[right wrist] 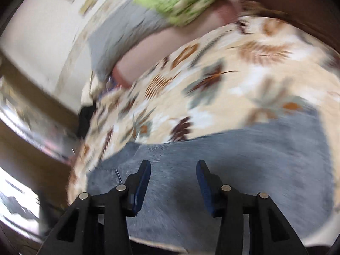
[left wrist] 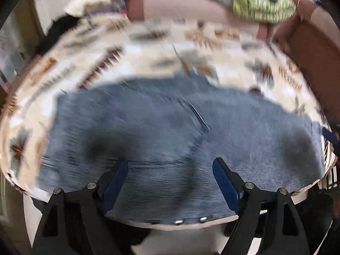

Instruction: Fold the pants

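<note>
Though motion blur smears both views, the left gripper (left wrist: 170,163) hangs with fingers apart over blue pants (left wrist: 170,123) spread on a leaf-patterned bedspread (left wrist: 148,48); the right gripper (right wrist: 173,165), likewise spread, holds nothing.

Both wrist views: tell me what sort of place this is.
Most likely a bedroom at home: blue pants lie on a leaf-print bedspread, with a green patterned cloth and a pinkish pillow behind.
</note>
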Demonstrator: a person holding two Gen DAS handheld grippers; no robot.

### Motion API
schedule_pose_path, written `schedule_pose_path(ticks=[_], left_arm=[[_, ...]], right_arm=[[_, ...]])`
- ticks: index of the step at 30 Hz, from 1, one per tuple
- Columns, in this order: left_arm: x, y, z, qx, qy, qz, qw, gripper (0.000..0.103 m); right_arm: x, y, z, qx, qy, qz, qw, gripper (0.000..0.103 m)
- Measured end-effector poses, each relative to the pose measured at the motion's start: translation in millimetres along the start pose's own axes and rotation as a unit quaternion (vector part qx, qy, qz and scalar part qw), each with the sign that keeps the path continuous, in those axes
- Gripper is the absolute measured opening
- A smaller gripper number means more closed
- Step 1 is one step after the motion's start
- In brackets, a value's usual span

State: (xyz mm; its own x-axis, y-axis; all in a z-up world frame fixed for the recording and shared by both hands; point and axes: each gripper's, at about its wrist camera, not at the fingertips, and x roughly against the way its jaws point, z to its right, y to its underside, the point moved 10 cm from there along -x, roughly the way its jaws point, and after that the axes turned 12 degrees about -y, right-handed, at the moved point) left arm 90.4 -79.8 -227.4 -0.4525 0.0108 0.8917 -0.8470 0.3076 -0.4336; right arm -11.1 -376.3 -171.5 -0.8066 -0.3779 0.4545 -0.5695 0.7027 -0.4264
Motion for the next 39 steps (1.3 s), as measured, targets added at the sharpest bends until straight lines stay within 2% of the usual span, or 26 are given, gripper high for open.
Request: schedule_pose_path(ticks=[1, 2, 3, 5, 6, 8, 11, 15, 18, 19, 21, 24, 28, 30, 32, 34, 36, 39], left_arm=[[-6.5, 2.2, 6.4, -0.005, 0.0, -0.005, 1.0, 0.082], [-17.2, 6.3, 13.4, -0.015, -0.012, -0.015, 0.9997, 0.082], [-33.3, 13.1, 17.2, -0.029, -0.039, -0.034, 0.9982, 0.086], [-34.1, 13.6, 24.8, -0.046, -0.054, -0.007, 0.9975, 0.096], [-34.5, 17.8, 26.7, -0.054, -0.058, -0.006, 0.9968, 0.1], [-34.9, 20.1, 25.0, -0.053, -0.058, -0.004, 0.9969, 0.102], [-37.5, 20.5, 22.9, -0.048, -0.049, -0.011, 0.9976, 0.103], [-33.8, 21.7, 19.5, -0.056, -0.055, -0.016, 0.9968, 0.103], [-34.7, 21.9, 27.3, -0.067, -0.054, -0.049, 0.9951, 0.103], [-29.4, 20.7, 29.9, -0.065, -0.047, -0.048, 0.9957, 0.103], [-11.9, 12.5, 37.8, -0.06, -0.029, -0.017, 0.9977, 0.103], [7.7, 0.8, 62.2, -0.069, 0.017, 0.007, 0.9974, 0.103], [-2.9, 4.6, 95.9, -0.099, 0.032, -0.017, 0.9944, 0.103], [-21.1, 13.4, 100.1, -0.112, 0.019, -0.042, 0.9926, 0.103], [-29.2, 20.2, 99.0, -0.113, 0.012, -0.052, 0.9922, 0.103], [-24.7, 19.8, 100.8, -0.123, 0.01, -0.044, 0.9913, 0.103], [-19.5, 17.4, 102.0, -0.124, 0.015, -0.042, 0.9913, 0.103], [-12.4, 7.6, 100.8, -0.112, 0.018, -0.035, 0.9929, 0.103]], right_arm=[[20.4, -0.8, 9.1, -0.015, -0.001, 0.015, 1.0, 0.061], [39.0, 0.3, 18.2, -0.034, -0.008, 0.03, 0.999, 0.063], [53.0, 3.6, 26.1, -0.053, -0.017, 0.039, 0.998, 0.065], [77.9, 13.4, 42.9, -0.094, -0.035, 0.051, 0.994, 0.065], [86.5, 19.3, 51.0, -0.112, -0.042, 0.055, 0.991, 0.066], [96.0, 33.5, 67.0, -0.154, -0.06, 0.061, 0.984, 0.068], [96.0, 55.6, 85.0, -0.205, -0.076, 0.063, 0.974, 0.072], [81.2, 76.4, 111.2, -0.251, -0.063, 0.057, 0.964, 0.072], [73.3, 81.6, 128.8, -0.284, -0.055, 0.068, 0.955, 0.072], [72.7, 82.7, 136.9, -0.297, -0.046, 0.075, 0.951, 0.072], [74.4, 85.2, 149.3, -0.31, -0.039, 0.087, 0.946, 0.073], [74.8, 78.3, 154.9, -0.306, -0.025, 0.109, 0.945, 0.074], [73.5, 73.5, 170.3, -0.326, 0.004, 0.127, 0.937, 0.075], [70.3, 74.2, 173.8, -0.331, 0.006, 0.126, 0.935, 0.075], [73.9, 69.4, 169.9, -0.315, 0.004, 0.137, 0.939, 0.063], [85.3, 58.6, 165.5, -0.282, 0.02, 0.152, 0.947, 0.035], [95.3, 43.0, 158.0, -0.263, 0.014, 0.164, 0.951, 0.031], [110.1, 17.1, 144.5, -0.218, 0.027, 0.182, 0.958, 0.025]])
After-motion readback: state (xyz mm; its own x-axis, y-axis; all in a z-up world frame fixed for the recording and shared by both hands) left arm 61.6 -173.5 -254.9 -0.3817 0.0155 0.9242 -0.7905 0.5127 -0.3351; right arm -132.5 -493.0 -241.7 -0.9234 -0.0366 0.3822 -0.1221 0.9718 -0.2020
